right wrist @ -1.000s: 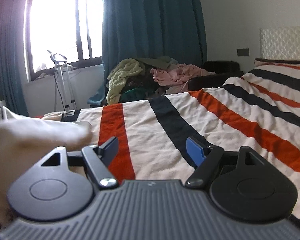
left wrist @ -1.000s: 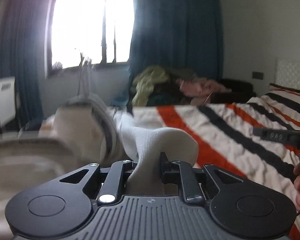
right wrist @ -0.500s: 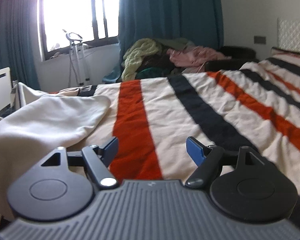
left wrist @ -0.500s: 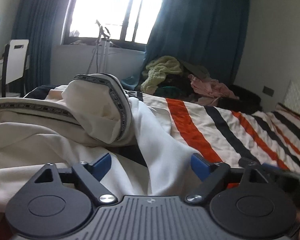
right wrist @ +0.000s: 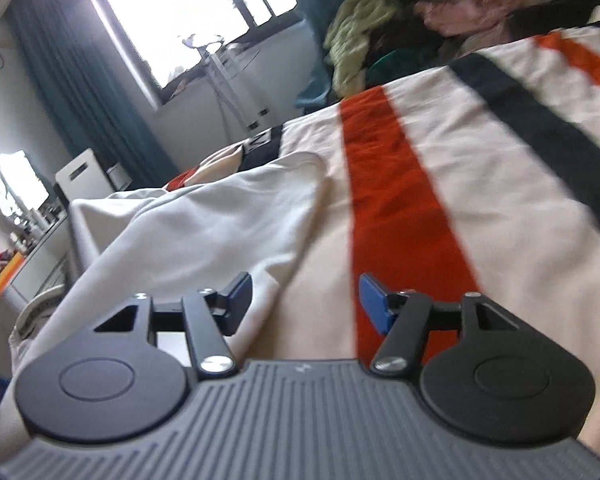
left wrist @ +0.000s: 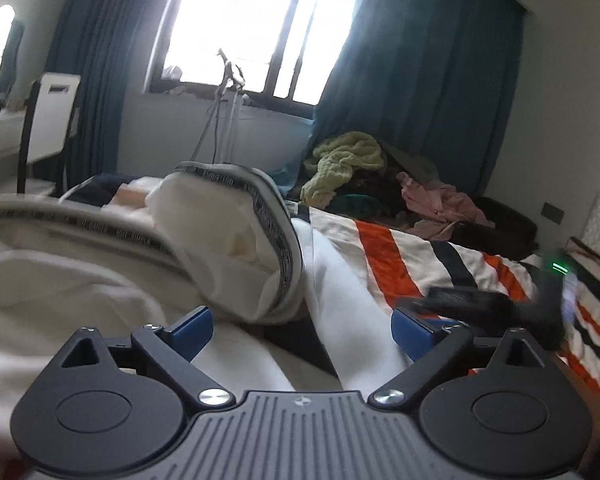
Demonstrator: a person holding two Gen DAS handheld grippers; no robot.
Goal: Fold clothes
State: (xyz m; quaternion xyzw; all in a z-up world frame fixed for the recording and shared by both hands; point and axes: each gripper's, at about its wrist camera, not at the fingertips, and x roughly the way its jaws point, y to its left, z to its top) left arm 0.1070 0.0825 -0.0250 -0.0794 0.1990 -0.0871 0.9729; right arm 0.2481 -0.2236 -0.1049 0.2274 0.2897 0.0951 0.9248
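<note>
While both tools hover low over the bed, the scene reads as follows.

Left gripper point(left wrist: 302, 330): fingers spread wide apart, blue pads bare, nothing clamped; a white ribbed sleeve point(left wrist: 340, 320) runs up between them without either pad touching it.

Right gripper point(right wrist: 305, 298): fingers apart and empty; its left finger lies over the near edge of the garment, though contact cannot be told. It also shows as a dark blurred shape at the right edge of the left wrist view.

Garment: a cream-white fabric top with a dark patterned trim band point(left wrist: 204, 248), heaped and crumpled on the left part of the bed; one trimmed fold point(left wrist: 276, 232) stands up in a hump just beyond the left fingers. In the right wrist view the same cloth point(right wrist: 204, 232) spreads flat toward the bed's left edge.

Bed: a cover striped in cream, orange and black point(right wrist: 440, 200) carries the garment; its right part is bare stripes.

Beyond the bed's far edge: a pile of yellow-green, pink and dark clothes point(left wrist: 380, 176), teal curtains point(left wrist: 420, 80), a bright window point(left wrist: 268, 24), a white chair point(left wrist: 50, 116).
</note>
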